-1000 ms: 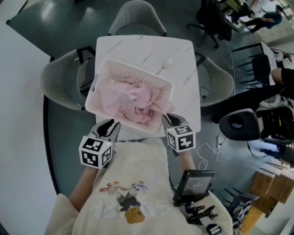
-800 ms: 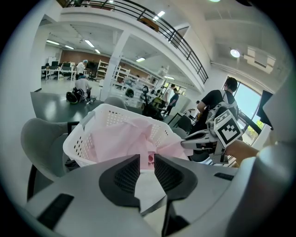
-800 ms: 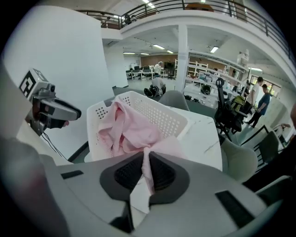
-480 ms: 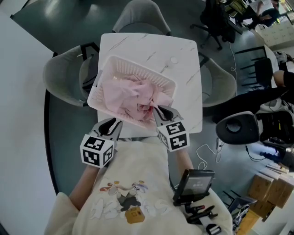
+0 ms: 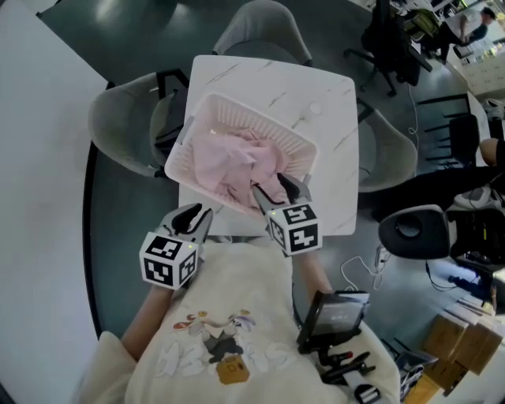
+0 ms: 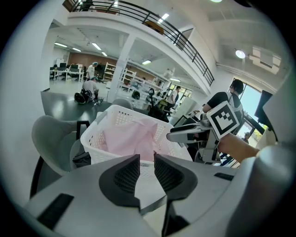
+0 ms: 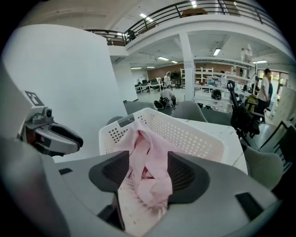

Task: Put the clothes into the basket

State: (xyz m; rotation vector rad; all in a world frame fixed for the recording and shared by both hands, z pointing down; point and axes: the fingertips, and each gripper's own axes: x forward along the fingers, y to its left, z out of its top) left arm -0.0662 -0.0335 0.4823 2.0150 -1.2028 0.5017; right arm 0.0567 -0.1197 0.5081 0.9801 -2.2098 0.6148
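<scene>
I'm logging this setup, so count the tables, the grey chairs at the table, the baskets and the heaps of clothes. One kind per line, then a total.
Table: 1
Grey chairs: 3
White basket: 1
Heap of pink clothes: 1 (separate pieces cannot be told apart)
Total: 6

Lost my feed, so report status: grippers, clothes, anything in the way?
Left gripper open, empty. Right gripper just opened, pink clothes loose between jaws, lying in the basket. Nothing blocking.
</scene>
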